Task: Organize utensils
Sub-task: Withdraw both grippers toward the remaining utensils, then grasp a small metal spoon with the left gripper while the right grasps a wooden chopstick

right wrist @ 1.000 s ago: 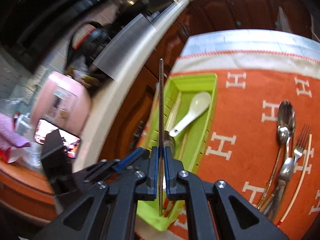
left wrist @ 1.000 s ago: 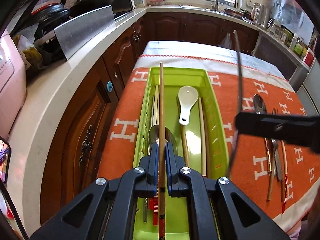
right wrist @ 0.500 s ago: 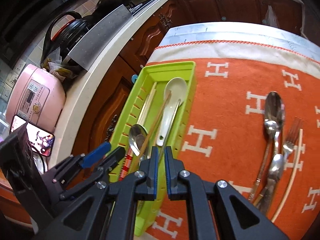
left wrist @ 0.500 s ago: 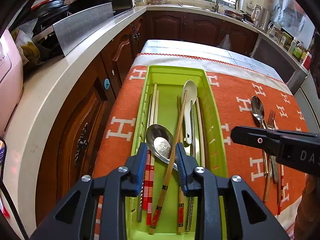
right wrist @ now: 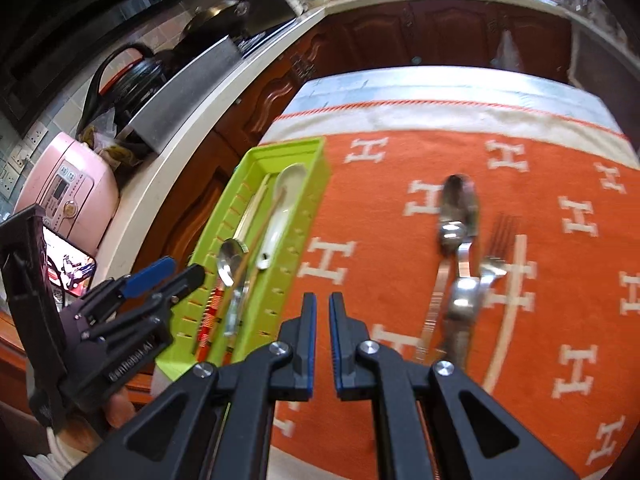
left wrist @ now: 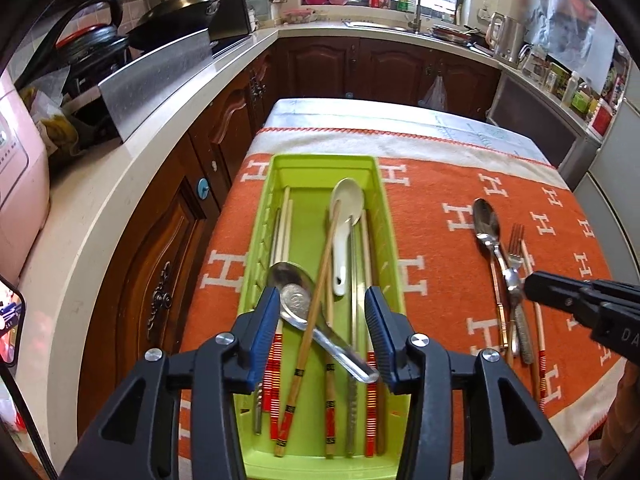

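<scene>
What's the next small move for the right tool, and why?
Probably open the right tool and bring it down on the pile of loose cutlery still lying on the orange cloth. Its jaws are nearly closed with nothing between them, while the green tray already holds chopsticks and spoons.

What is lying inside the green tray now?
Inside the green tray lie a white ceramic spoon, a metal spoon and several chopsticks, one slanting across both spoons. Some handles are partly hidden behind the left tool.
</scene>
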`<action>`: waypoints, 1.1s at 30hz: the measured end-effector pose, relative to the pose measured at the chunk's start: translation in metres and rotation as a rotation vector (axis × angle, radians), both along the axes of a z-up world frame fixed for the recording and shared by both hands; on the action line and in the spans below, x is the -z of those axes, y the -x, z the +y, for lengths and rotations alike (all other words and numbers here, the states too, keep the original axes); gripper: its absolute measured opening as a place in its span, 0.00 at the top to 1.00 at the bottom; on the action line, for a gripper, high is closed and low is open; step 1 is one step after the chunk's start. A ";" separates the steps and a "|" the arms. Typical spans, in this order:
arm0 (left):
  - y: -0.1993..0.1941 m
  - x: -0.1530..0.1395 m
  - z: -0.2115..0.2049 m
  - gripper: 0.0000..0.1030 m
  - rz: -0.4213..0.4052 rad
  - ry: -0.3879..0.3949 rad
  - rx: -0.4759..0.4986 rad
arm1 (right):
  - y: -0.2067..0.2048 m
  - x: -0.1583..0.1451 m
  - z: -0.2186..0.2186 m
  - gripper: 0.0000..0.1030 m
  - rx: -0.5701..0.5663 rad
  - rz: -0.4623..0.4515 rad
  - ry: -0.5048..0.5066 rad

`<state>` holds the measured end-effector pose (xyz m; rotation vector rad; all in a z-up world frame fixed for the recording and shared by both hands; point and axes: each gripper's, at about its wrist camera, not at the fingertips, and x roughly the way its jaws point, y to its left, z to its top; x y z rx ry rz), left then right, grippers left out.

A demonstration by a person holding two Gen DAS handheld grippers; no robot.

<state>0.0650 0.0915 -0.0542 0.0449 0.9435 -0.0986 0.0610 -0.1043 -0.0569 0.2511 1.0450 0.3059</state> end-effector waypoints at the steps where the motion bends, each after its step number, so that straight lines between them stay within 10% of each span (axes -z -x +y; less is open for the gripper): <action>1: 0.001 -0.002 -0.003 0.59 -0.003 0.002 0.007 | 0.003 -0.003 -0.006 0.93 0.010 -0.010 0.007; 14: -0.006 -0.015 -0.072 0.56 0.014 0.058 0.148 | 0.021 -0.025 -0.083 0.93 0.166 -0.087 0.064; 33: -0.064 0.057 -0.150 0.58 0.212 0.093 0.214 | 0.014 0.036 -0.117 0.93 0.184 0.022 0.028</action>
